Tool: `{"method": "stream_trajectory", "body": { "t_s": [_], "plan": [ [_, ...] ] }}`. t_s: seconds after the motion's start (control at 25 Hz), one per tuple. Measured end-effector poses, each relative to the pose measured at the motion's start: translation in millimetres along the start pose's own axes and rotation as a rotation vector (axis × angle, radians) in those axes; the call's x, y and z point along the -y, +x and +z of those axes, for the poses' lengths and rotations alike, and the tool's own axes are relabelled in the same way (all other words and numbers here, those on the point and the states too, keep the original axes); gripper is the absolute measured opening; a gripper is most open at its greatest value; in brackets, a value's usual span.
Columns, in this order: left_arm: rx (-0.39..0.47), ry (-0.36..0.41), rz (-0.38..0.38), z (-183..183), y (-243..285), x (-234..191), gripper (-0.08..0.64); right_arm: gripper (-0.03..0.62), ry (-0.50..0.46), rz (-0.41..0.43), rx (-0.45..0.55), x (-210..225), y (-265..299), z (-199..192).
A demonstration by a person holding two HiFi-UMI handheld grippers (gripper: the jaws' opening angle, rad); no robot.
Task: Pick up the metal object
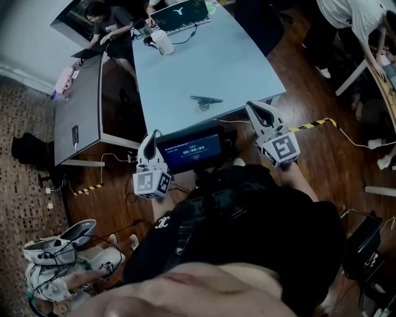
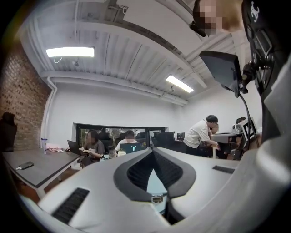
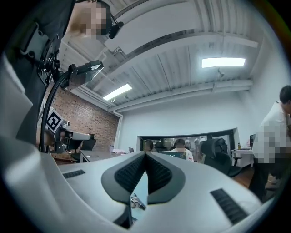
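Hovering short of the metal object (image 1: 205,101), we have the left claw (image 1: 154,135) nearest to us, on our side of the object and off to its left. It is clenched tip to tip with nothing between its jaws. The right claw (image 1: 253,106) sits closer to the object, just to its right and a touch nearer to us than it. It is also clenched and empty, pads meeting at the tips.

Our read is that both are shut simply because the reach has not begun. The right one, being closer to the object, looks the likelier to take it, and it would have to release before it could straddle anything.

The object itself lies alone on the pale blue bench (image 1: 247,62), close to the bench's near edge and apart from both claws. It looks dark, thin and flattish, perched on a small base, so a grip across the narrow part seems the sensible bet.

Past the object, toward the far end, stands a white cup (image 1: 163,42), and beyond that an open laptop (image 1: 180,13). Both are well apart from the object, so nothing crowds the approach.
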State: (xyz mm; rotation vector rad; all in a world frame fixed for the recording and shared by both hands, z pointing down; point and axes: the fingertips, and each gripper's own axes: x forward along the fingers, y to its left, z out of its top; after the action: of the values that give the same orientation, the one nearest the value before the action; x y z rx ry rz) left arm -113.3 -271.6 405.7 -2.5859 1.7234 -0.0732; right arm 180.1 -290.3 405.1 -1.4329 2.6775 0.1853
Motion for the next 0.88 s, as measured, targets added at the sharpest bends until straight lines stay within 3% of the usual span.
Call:
{"method": "stream_trajectory", "body": {
  "t_s": [0.24,0.36,0.48,0.88],
  "plan": [
    [-0.024,0.005,0.046,-3,29,-24,-0.002,-0.020,-0.019,0.046,-0.021,20,45,-7],
    [-0.029,-0.024,0.080,-7,35,-42,-0.002,-0.020,-0.056,0.071,-0.030,18,69,-15],
    [-0.040,-0.006,0.095,-10,33,-54,-0.002,-0.020,-0.104,0.103,-0.054,8,89,-21],
    [-0.046,-0.031,0.155,-19,16,-99,-0.002,-0.016,-0.249,0.239,-0.232,-28,159,-101]
  ]
}}
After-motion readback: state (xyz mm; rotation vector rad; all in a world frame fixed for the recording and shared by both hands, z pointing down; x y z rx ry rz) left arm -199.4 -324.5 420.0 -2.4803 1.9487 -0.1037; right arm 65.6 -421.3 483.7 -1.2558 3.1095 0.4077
